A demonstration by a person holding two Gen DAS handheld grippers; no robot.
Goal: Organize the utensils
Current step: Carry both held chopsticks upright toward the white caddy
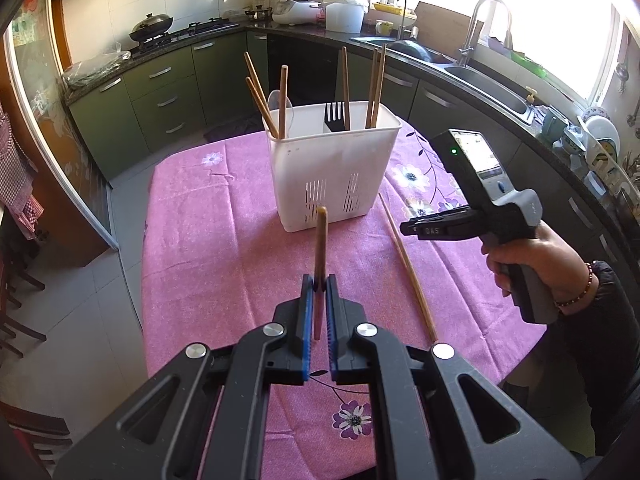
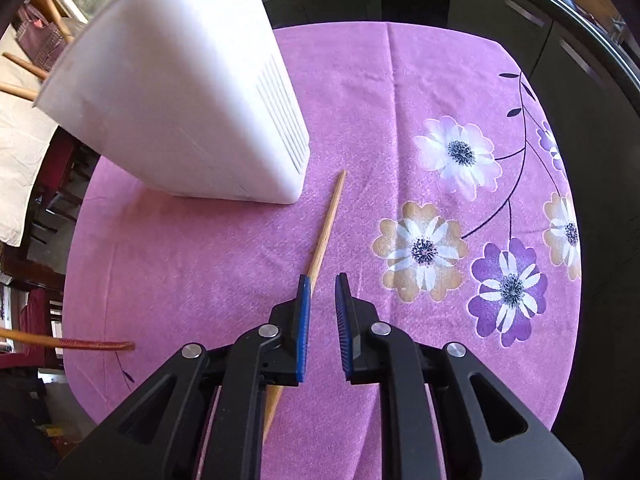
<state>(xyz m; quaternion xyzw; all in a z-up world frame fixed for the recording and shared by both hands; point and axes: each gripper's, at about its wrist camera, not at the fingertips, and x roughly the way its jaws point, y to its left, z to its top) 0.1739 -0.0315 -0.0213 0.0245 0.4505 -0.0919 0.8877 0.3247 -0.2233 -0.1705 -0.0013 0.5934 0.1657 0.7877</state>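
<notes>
Left wrist view: the left gripper (image 1: 320, 280) was clamped on a chopstick (image 1: 320, 240), which rose upright between its pads; the lower end was hidden between the fingers. Beyond it the white holder (image 1: 332, 172) stood on the pink cloth (image 1: 208, 232), carrying chopsticks, a black fork (image 1: 334, 114) and a pale spoon (image 1: 278, 100); the spoon was hard to make out. A second chopstick (image 1: 406, 264) lay flat on the cloth, just right of the holder. The person's right hand (image 1: 532, 256) held the other tool above that side. Counters and a sink (image 1: 492, 88) ringed the table.

Right wrist view: the right gripper (image 2: 322, 292) hung above the flat chopstick (image 2: 324, 228) with its jaws slightly apart and nothing between the pads. Its left finger (image 2: 302, 320) covered part of the stick. The holder (image 2: 180, 92) filled the upper left, its top cut off by the frame. The held chopstick (image 2: 68, 343) entered from the left edge.
</notes>
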